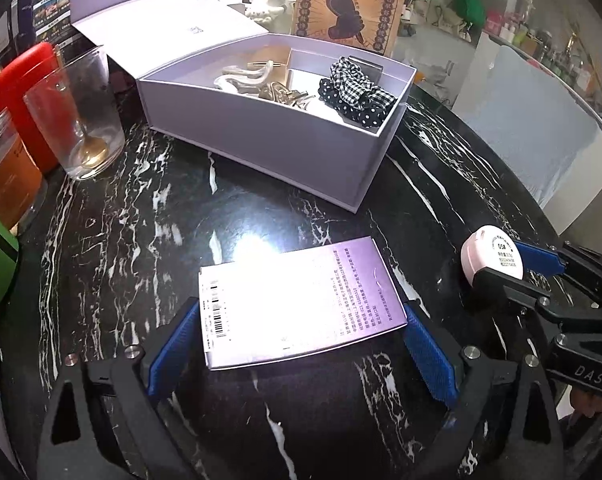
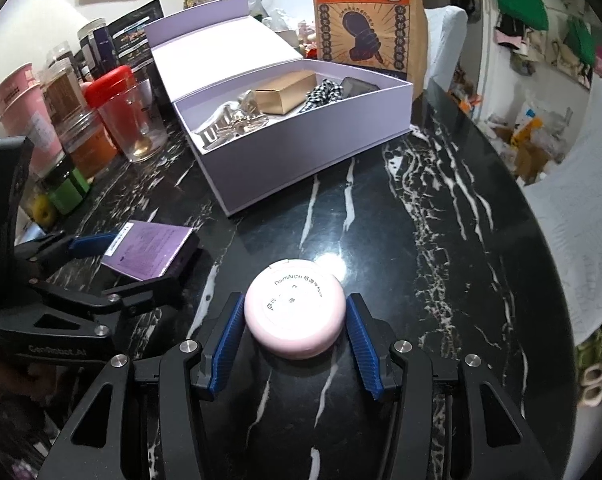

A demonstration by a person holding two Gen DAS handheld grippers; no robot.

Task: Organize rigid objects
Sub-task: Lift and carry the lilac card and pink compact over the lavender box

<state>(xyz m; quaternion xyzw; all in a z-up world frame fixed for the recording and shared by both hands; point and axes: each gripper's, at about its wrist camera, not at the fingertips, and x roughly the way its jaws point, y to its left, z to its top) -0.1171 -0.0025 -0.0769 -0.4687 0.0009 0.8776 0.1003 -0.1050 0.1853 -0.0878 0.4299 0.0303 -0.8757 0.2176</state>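
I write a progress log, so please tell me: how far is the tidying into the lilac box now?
Done: the lilac box already holds a clear hair clip, a gold carton and scrunchies. In hand: the left claw grips a purple flat box, and the right claw grips a pink round compact. Left: both must still go into the box.

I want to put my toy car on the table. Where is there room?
Bare marble table lies between the lilac box and the pink round case, and rightward to the edge. The left side is crowded with the glass, red-lidded jar and other containers.
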